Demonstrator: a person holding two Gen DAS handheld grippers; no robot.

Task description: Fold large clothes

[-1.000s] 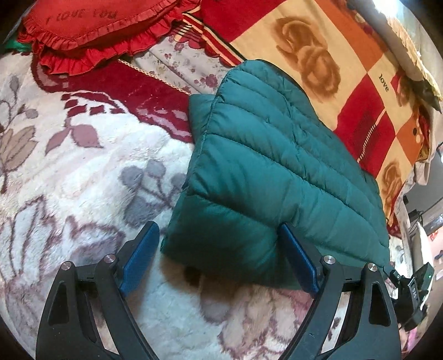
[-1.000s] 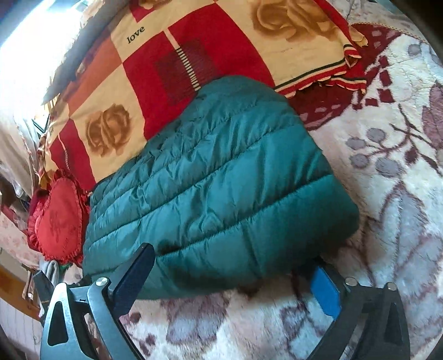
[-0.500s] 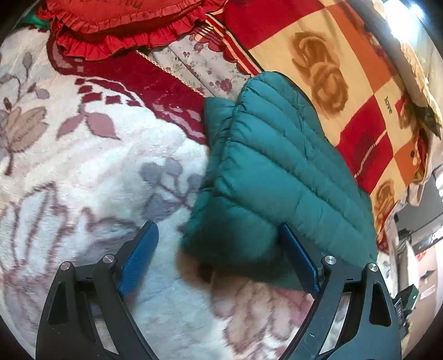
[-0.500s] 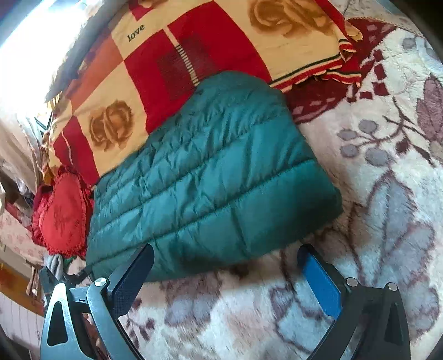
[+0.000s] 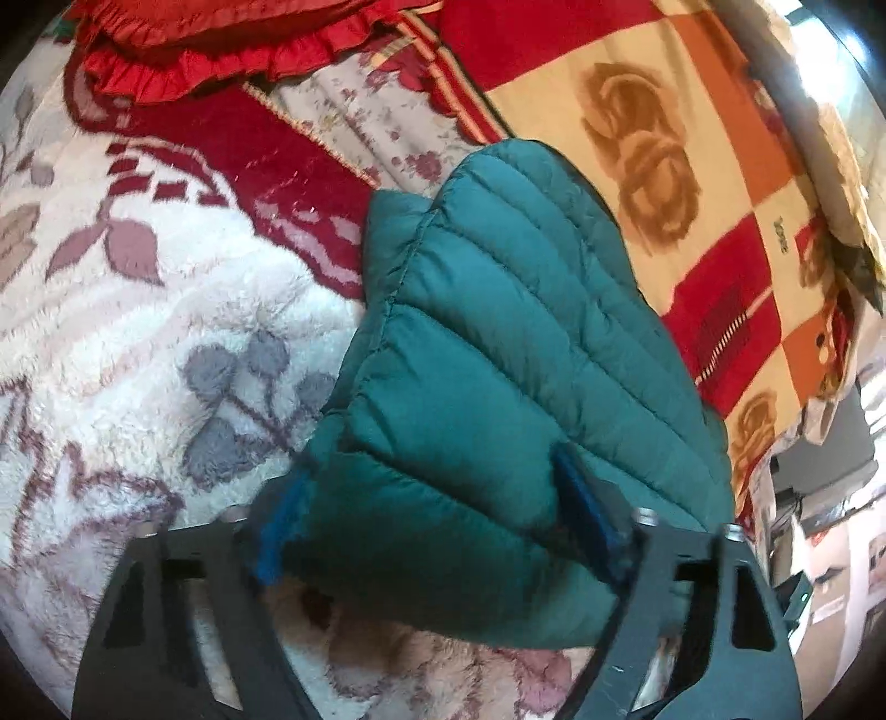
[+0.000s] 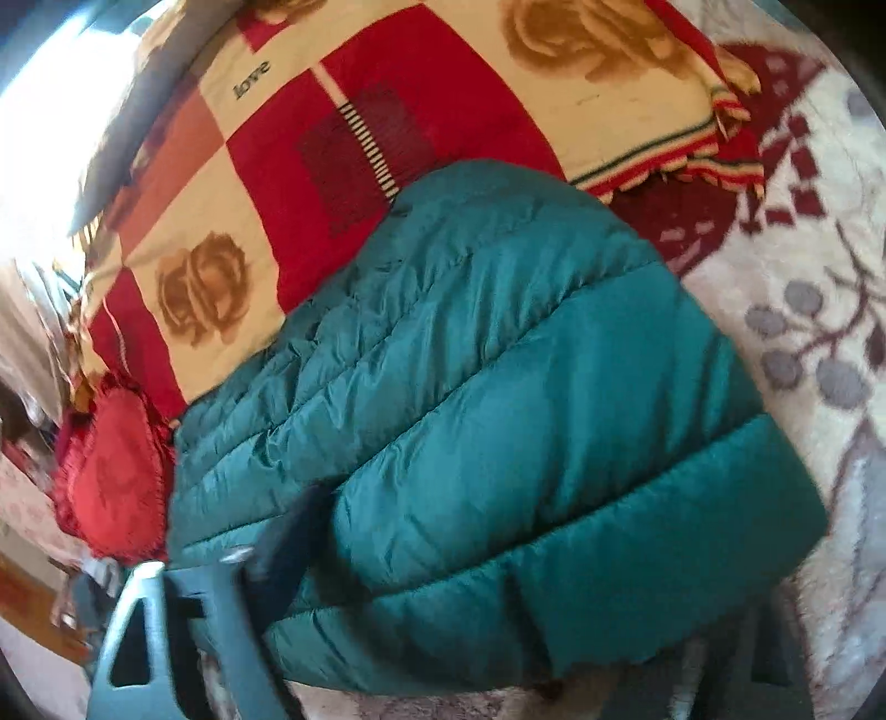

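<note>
A folded teal quilted puffer jacket [image 5: 498, 360] lies on a fluffy white floral blanket [image 5: 138, 343]; it also fills the right wrist view [image 6: 487, 421]. My left gripper [image 5: 437, 520] is wide open, and the jacket's near left corner sits between its blue-padded fingers [image 5: 587, 515]. My right gripper [image 6: 526, 565] is wide open around the jacket's near right edge. Its left finger [image 6: 282, 537] shows blurred and its right finger is hidden under the fabric.
A red, cream and orange rose-patterned blanket [image 5: 692, 183] lies behind the jacket, also seen in the right wrist view [image 6: 343, 144]. A red ruffled heart cushion [image 5: 210, 50] sits at the far left, also in the right wrist view [image 6: 111, 471].
Both grippers have pushed forward onto the jacket's near edge, which now lies between their open fingers. The near edge has bunched and lifted a little.
</note>
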